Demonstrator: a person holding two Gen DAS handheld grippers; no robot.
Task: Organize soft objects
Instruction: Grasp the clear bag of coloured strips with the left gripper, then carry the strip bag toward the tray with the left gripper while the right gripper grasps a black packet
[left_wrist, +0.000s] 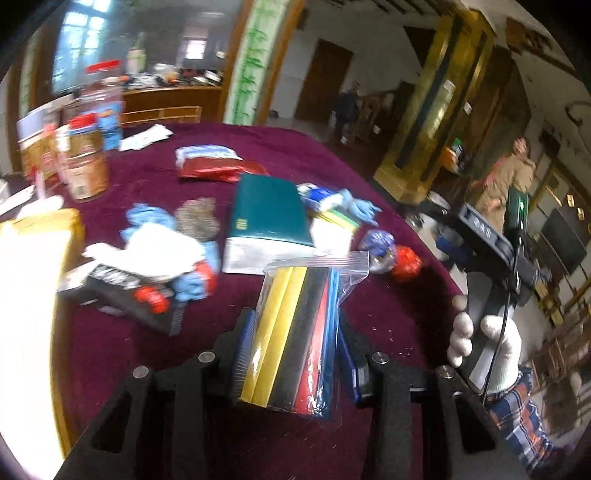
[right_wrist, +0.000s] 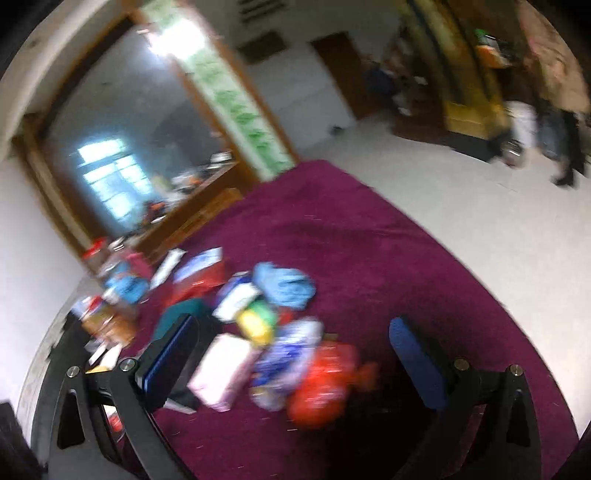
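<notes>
Maroon cloth covered the counter (left_wrist: 388, 306), and above it the left gripper (left_wrist: 295, 354) had its jaws clenched on a clear zip bag of coloured foam strips (left_wrist: 295, 332), lifted clear of the pile of soft packets (left_wrist: 170, 254) beyond. A white-gloved hand (left_wrist: 480, 350) held the right gripper (right_wrist: 295, 354), whose jaws stood released and wide, with a red packet (right_wrist: 321, 384) and a pink packet (right_wrist: 225, 369) lying between them.
</notes>
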